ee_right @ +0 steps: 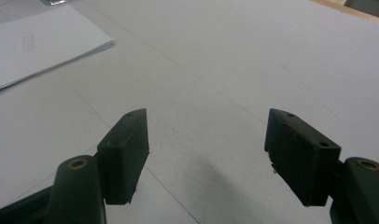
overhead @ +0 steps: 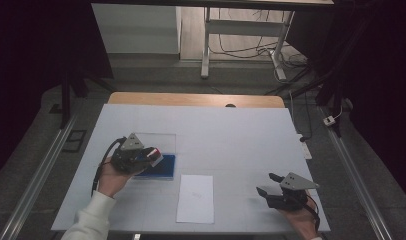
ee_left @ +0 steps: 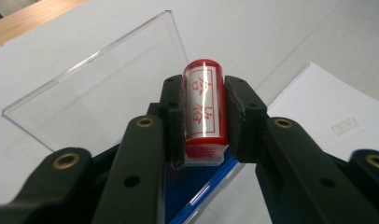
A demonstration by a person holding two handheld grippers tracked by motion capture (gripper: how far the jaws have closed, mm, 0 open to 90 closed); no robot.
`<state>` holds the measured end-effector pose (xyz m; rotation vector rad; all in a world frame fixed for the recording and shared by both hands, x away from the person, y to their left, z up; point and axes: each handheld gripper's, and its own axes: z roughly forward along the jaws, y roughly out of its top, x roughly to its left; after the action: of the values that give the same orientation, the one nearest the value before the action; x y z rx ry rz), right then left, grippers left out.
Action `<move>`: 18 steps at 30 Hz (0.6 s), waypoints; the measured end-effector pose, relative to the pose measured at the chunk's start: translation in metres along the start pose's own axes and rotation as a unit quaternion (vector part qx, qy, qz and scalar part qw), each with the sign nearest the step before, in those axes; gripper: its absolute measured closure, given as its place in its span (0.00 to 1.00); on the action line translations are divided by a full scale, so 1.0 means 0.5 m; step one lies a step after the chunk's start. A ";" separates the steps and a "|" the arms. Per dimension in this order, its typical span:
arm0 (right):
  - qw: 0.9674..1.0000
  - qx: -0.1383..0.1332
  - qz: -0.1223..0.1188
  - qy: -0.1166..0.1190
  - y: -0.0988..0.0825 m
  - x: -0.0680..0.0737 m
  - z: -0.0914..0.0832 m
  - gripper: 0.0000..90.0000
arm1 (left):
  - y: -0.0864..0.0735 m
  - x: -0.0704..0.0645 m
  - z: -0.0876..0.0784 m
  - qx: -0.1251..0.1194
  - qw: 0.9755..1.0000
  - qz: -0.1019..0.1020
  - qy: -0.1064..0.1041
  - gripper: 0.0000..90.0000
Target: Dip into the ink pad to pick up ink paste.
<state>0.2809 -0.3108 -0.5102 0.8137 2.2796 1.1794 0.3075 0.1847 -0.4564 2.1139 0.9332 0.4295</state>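
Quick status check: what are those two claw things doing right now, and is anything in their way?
Left gripper shut on red stamp, above blue ink pad and its clear lid. Right gripper open, empty, over white table. Paper sheet between them, unobstructed.

On the table (overhead: 231, 130): one red stamp (ee_left: 204, 105), one clear lid (ee_left: 99, 88), one blue pad (overhead: 161, 167), one sheet of paper (overhead: 196, 198), plus two grippers, the left gripper (ee_left: 204, 121) and the right gripper (ee_right: 206, 154).

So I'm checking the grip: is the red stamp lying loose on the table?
No, the left tool is shut on the red stamp, pinched between both pads above the table.
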 end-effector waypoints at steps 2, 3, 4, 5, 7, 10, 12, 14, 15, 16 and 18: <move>1.000 0.000 0.000 -0.001 0.000 0.000 0.000 0.33 | 0.001 0.001 -0.001 0.003 1.000 0.005 0.000 0.78; 1.000 0.000 0.000 0.000 0.000 0.000 0.000 0.33 | 0.001 0.003 0.000 0.006 1.000 0.005 0.001 0.78; 1.000 0.000 0.001 0.000 0.000 0.000 0.001 0.33 | 0.000 0.003 0.002 0.011 1.000 0.005 0.002 0.78; 1.000 0.000 0.000 0.000 0.000 0.000 0.002 0.33 | 0.000 0.004 0.004 0.017 1.000 0.008 0.004 0.78; 1.000 0.002 -0.002 -0.002 0.000 0.000 0.002 0.33 | -0.001 0.005 0.011 0.030 0.999 0.011 0.008 0.78; 1.000 0.002 -0.002 0.001 0.000 0.001 0.003 0.33 | -0.001 0.010 0.019 0.043 0.999 0.007 0.002 0.78; 1.000 0.003 -0.001 0.001 0.000 0.001 0.003 0.33 | -0.003 0.015 0.023 0.050 0.999 0.002 -0.001 0.78; 1.000 0.005 -0.002 -0.002 0.000 0.001 0.003 0.33 | -0.005 0.019 0.025 0.057 0.998 0.000 0.001 0.78; 1.000 0.005 -0.002 -0.002 0.000 0.001 0.003 0.33 | -0.006 0.021 0.027 0.059 0.998 -0.001 0.002 0.78; 1.000 0.006 -0.002 0.001 0.000 0.001 0.004 0.33 | -0.006 0.022 0.028 0.060 0.998 -0.004 0.003 0.78; 1.000 0.007 -0.002 0.001 0.000 0.002 0.004 0.33 | -0.007 0.024 0.031 0.064 0.998 -0.004 0.005 0.78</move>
<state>0.2816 -0.3090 -0.5116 0.8130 2.2938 1.1639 0.3228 0.1873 -0.4691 2.2249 0.9990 0.3855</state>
